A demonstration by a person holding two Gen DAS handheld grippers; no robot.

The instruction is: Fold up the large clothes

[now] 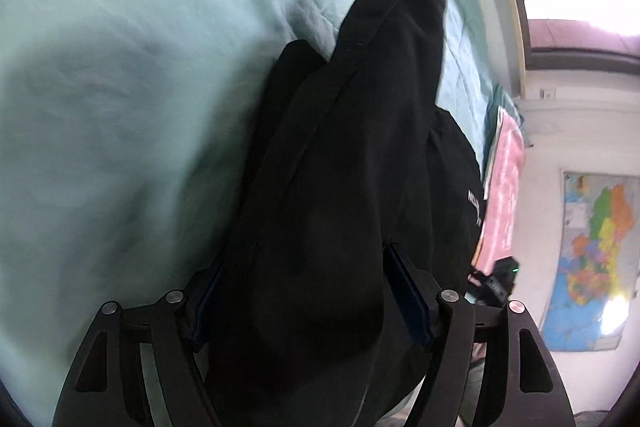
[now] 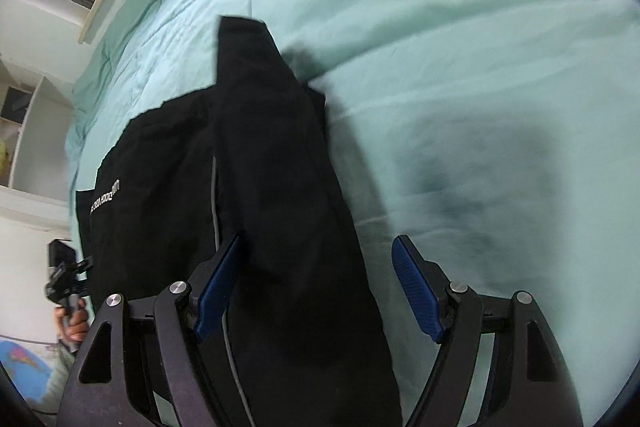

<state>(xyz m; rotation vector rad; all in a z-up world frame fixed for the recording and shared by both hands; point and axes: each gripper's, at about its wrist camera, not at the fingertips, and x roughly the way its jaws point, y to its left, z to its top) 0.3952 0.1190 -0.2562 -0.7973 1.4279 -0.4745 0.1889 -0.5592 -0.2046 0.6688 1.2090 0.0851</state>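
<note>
Currently a black garment (image 1: 344,163) is draped over a mint-green bedspread (image 1: 120,107), and every place below is given relative to that garment. Its long axis is seen running straight away from both grippers, from their fingers toward a narrow far end that rests on the bedspread.

The left gripper (image 1: 312,303) is spread wide, yet a thick bundle of the cloth fills the whole gap between its blue pads (image 1: 408,299); whether the cloth is pinched or merely lying there cannot be told.

The right gripper (image 2: 320,291) is released: the cloth is pressed only against its left-hand pad (image 2: 218,287), while the other pad stands apart with bare bedspread showing between it and the fabric.

A broader panel bearing white lettering (image 2: 105,197) is spread beside the raised strip, on the side toward the other gripper in each view. Beyond the garment's edge, a pink sheet (image 1: 502,195) and a wall map (image 1: 592,259) are visible.

Since the strip lies lengthwise between both sets of fingers, the coming fold is judged to depend on carrying it along that axis, and the left gripper appears the more deeply engaged.
</note>
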